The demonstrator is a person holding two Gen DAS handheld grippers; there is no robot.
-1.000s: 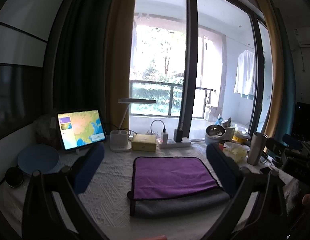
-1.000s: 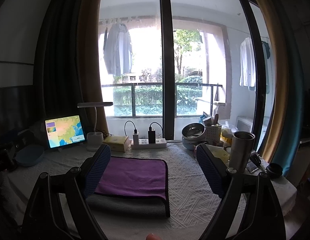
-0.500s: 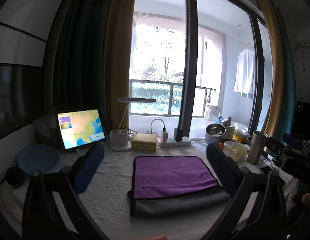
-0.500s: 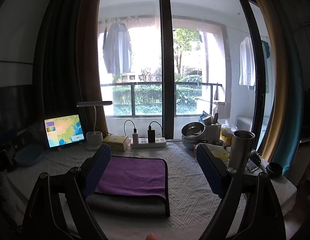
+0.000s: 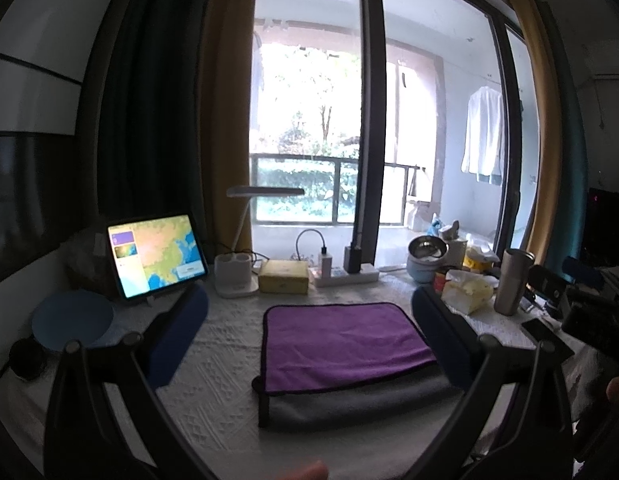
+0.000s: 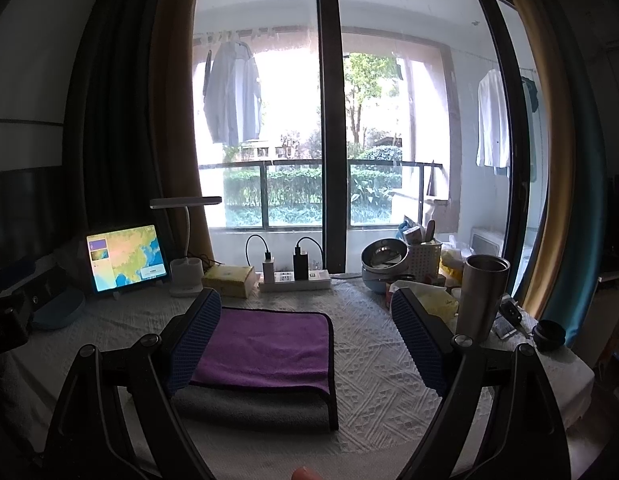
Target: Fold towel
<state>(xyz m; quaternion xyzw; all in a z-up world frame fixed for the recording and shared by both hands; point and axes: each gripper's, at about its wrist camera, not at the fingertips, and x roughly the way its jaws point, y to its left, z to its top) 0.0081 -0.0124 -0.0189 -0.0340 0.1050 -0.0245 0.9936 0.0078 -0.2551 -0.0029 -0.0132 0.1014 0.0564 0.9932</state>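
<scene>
A folded towel [image 5: 341, 340], purple on top with a grey layer under its near edge and black trim, lies flat on the white textured tablecloth [image 5: 217, 368]. It also shows in the right wrist view [image 6: 265, 344]. My left gripper [image 5: 309, 312] is open and empty, held above the table with the towel between its blue pads. My right gripper [image 6: 305, 320] is open and empty, with its left pad over the towel's left edge in the picture.
At the back stand a lit tablet [image 5: 155, 256], a white desk lamp [image 5: 235, 276], a yellow box [image 5: 283, 276] and a power strip [image 5: 345, 274]. At the right are bowls [image 6: 383, 258], a steel tumbler [image 6: 483, 296] and yellow packets [image 5: 467, 290]. A blue plate [image 5: 71, 320] lies at the left.
Both grippers stay open and nearly still. The views have shifted very slightly; the towel has not moved.
</scene>
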